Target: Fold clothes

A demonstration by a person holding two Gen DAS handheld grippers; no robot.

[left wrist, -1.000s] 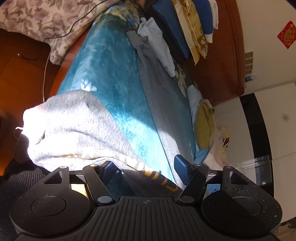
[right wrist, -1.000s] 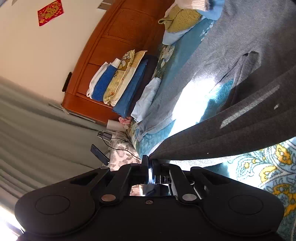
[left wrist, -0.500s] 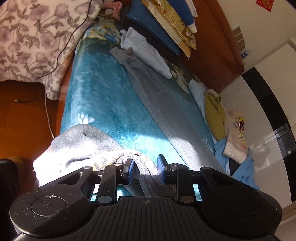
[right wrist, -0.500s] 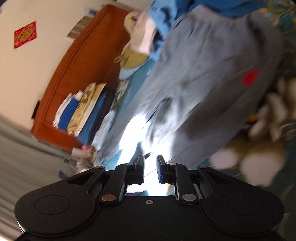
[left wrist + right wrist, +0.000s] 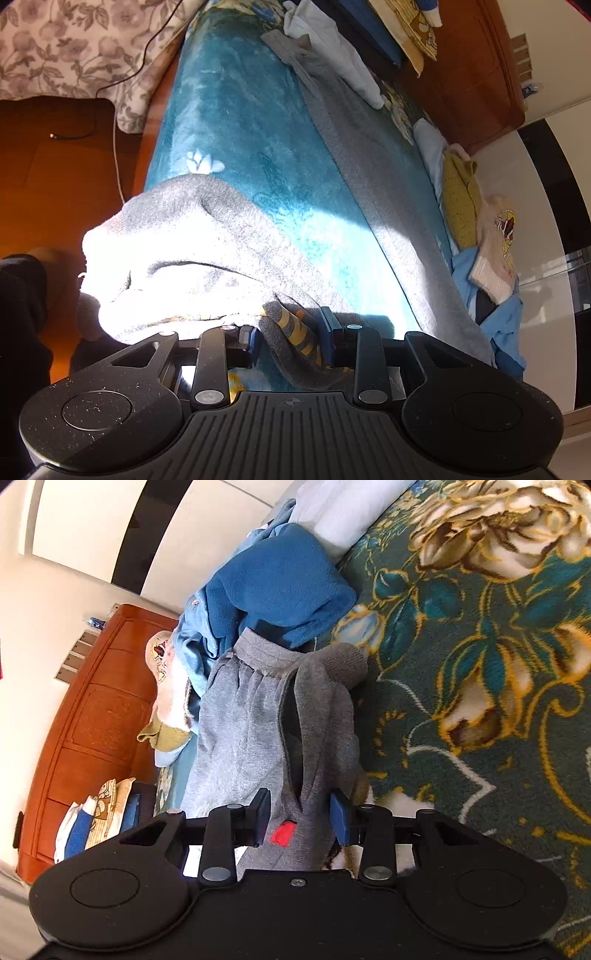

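Note:
Grey trousers [image 5: 369, 166] lie lengthwise on the teal blanket [image 5: 229, 110]. Their near end is a bunched, sunlit heap [image 5: 177, 251]. My left gripper [image 5: 291, 332] is shut on a fold of that heap, where an orange-striped trim shows between its blue pads. In the right wrist view the same trousers [image 5: 240, 720] show their gathered waistband [image 5: 258, 657] and a small red tag [image 5: 282, 832]. My right gripper [image 5: 299, 812] stands open astride a raised fold of the waist end, and the cloth fills most of the gap.
A blue fleece [image 5: 280, 583] and light blue clothes lie past the waistband. A yellow knit [image 5: 458, 195] and a cream sweater [image 5: 495, 251] sit at the bed's far side. Folded laundry [image 5: 99, 819] is stacked by the wooden headboard [image 5: 92, 720]. A floral pillow [image 5: 74, 44] and a cable lie beyond the bed's edge.
My left gripper went from wide open to shut on the striped fold. My right gripper let go of the dark cloth, swung to the waistband end and opened.

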